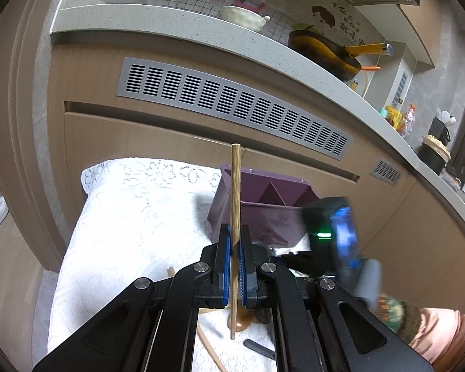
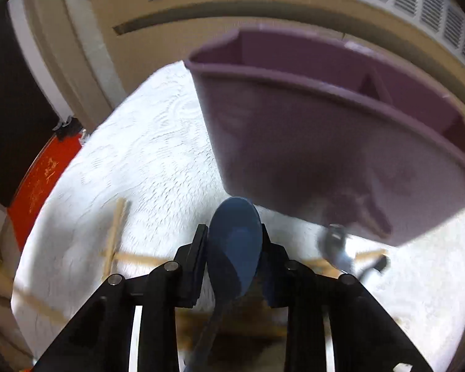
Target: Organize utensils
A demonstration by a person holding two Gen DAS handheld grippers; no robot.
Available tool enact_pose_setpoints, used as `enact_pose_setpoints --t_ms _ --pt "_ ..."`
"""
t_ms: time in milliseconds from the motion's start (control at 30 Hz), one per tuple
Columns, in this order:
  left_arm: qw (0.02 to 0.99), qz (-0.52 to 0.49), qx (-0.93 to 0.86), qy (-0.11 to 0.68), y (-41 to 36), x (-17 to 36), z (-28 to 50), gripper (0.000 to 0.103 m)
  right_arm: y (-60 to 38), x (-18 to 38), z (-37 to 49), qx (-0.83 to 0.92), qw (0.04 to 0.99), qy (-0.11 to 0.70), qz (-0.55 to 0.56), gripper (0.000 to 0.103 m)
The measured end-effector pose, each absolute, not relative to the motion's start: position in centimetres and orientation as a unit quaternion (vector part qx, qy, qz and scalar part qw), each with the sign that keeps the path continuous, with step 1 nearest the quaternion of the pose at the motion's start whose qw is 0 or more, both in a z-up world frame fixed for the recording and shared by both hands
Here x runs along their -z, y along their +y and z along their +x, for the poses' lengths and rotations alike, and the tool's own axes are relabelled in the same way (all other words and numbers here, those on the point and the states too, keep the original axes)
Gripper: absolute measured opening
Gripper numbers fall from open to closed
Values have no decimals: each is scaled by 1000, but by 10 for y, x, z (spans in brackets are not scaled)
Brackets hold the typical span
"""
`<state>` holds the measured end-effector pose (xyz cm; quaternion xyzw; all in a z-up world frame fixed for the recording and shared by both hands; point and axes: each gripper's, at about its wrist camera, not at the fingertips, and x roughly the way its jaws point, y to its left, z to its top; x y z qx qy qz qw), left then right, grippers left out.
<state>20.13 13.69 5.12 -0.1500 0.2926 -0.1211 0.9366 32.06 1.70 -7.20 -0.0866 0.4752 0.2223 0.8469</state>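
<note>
My left gripper (image 1: 235,238) is shut on a wooden chopstick (image 1: 235,186), which stands upright in front of the purple divided utensil holder (image 1: 263,214). In the right wrist view a blue spoon (image 2: 234,241) lies bowl-forward between the pads of my right gripper (image 2: 234,232), which press on its sides; its handle runs back under the gripper. The purple holder (image 2: 294,124) stands just beyond the spoon's tip, on the white lace cloth (image 2: 139,155). The right view is blurred.
Loose utensils lie on the cloth: wooden sticks (image 2: 117,226), a metal spoon (image 2: 334,245), a wooden spoon (image 1: 241,322) and a dark handle (image 1: 258,345). Kitchen cabinets with a vent grille (image 1: 232,105) stand behind. A person's sleeve (image 1: 433,331) is at the right.
</note>
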Motion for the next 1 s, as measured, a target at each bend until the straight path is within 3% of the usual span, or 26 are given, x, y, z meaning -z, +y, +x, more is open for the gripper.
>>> enact_pose_setpoints --t_ms 233,267,633,867,1000 --pt "937 -132 134 295 115 -58 193 5 -36 16 273 -247 870 422 -65 22" --pt "937 -129 135 294 109 -60 191 5 -44 9 267 -246 873 416 -63 10" --pt "937 -103 166 290 66 -90 195 5 -126 -49 235 -240 902 358 -19 10" --pt "971 -39 168 168 50 -194 215 5 -132 -147 239 -211 946 238 -57 10" --pt "980 -15 158 122 44 -222 245 5 -122 -195 260 -183 964 173 -90 10"
